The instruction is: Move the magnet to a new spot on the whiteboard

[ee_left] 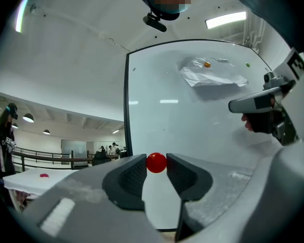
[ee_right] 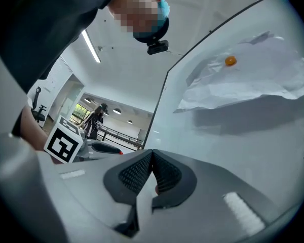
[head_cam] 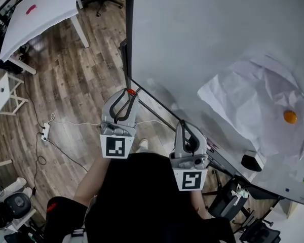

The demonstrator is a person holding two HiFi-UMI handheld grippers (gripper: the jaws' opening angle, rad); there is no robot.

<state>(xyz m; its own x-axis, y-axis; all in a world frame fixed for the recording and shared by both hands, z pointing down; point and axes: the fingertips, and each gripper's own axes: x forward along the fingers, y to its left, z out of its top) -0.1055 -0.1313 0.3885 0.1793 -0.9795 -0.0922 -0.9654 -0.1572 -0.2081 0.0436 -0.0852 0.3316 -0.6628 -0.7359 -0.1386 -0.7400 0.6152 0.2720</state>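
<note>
- Head view. Left gripper [head_cam: 128, 94]: pinching the red magnet [head_cam: 131, 91] at the very tips of its jaws. The magnet is at the whiteboard's [head_cam: 192, 34] near left edge, close to the dark frame; I cannot tell whether it touches the surface.
- Head view. Right gripper [head_cam: 183, 124]: jaws pressed together, nothing in them, held near the board's lower rail to the right of the left gripper.
- Head view. Crumpled paper sheet [head_cam: 243, 97] pinned by an orange magnet [head_cam: 290, 117], far right on the board.
- Left gripper view. The magnet is a small round ball caught only between the jaws' foremost corners, with the board face beyond it.
  - Risk: a tip-only hold on a round thing is likely to let it roll or pop out if the gripper twists or bumps the frame.
  - Risk: near the steel face the pull may snatch it from the jaws early, landing it short of the chosen spot.
  - Risk: setting it too near the edge could leave it half on the frame, where it would likely drop to the floor.
- Right gripper view. Jaws meet with no gap and no object between them; the paper and orange magnet lie far up the board.
  - Risk: placing the red magnet toward the right invites a brush against the idle right gripper or the loose paper.
</note>
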